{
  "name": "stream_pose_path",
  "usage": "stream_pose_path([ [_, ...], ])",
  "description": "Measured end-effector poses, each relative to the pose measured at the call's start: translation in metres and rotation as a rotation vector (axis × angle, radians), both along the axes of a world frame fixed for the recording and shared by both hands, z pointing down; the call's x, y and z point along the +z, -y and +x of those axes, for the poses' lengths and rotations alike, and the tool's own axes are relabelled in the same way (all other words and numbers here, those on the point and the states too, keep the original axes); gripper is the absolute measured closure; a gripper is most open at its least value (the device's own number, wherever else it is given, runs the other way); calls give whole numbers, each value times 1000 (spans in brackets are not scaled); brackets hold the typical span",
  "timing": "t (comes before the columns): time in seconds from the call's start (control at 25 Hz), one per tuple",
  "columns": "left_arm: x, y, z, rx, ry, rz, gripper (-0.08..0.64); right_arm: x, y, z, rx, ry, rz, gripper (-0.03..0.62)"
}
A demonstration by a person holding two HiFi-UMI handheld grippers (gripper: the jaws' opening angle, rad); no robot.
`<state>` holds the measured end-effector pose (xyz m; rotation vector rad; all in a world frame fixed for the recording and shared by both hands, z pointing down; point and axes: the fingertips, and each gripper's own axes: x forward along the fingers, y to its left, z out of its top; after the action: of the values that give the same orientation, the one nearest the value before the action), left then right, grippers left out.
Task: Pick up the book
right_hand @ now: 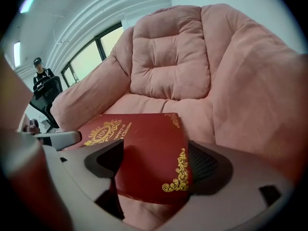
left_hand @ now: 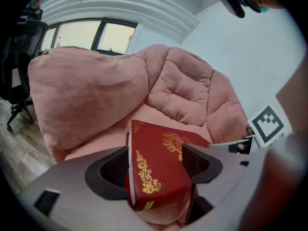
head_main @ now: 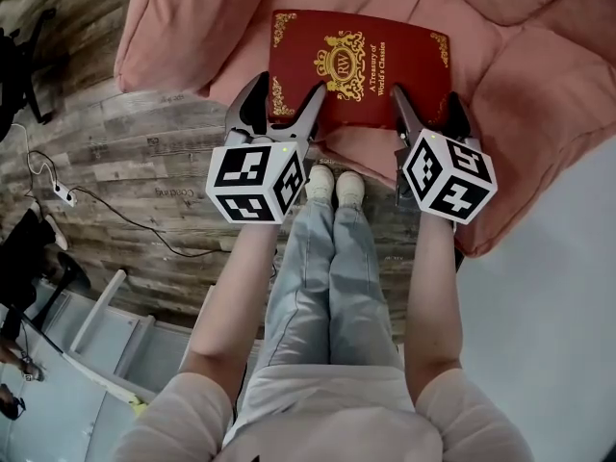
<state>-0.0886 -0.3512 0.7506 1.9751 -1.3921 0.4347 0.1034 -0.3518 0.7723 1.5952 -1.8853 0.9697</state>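
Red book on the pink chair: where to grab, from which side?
Take the book at its two near corners, one claw each, from the chair's open front: it lies flat and wide, with cushions walling its other sides. Left claw and right claw straddle those corners, jaws open.

The left hand-held gripper [head_main: 287, 89] and right hand-held gripper [head_main: 424, 102] tilt downward, jaws wide apart.

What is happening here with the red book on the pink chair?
A person stands in front of a pink cushioned chair, holding a gripper in each hand. A red book lies on the seat. The left gripper has its open fingers around the book's near left corner, and the right gripper has its own around the near right corner. Neither is clamped on the book, which is not yet lifted.
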Motion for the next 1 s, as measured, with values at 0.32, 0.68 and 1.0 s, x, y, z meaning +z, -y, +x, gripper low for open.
stream_pose_path([
  [0.32, 13, 2, -2, 6, 24, -29, 226, 10, 3, 4, 24, 9, -66, 183],
  [0.68, 12, 5, 5, 29, 42, -64, 227, 11, 10, 3, -29, 87, -145, 173],
  [1.0, 27, 4, 3, -20, 31, -73, 225, 22, 11, -4, -40, 178, -72, 176],
])
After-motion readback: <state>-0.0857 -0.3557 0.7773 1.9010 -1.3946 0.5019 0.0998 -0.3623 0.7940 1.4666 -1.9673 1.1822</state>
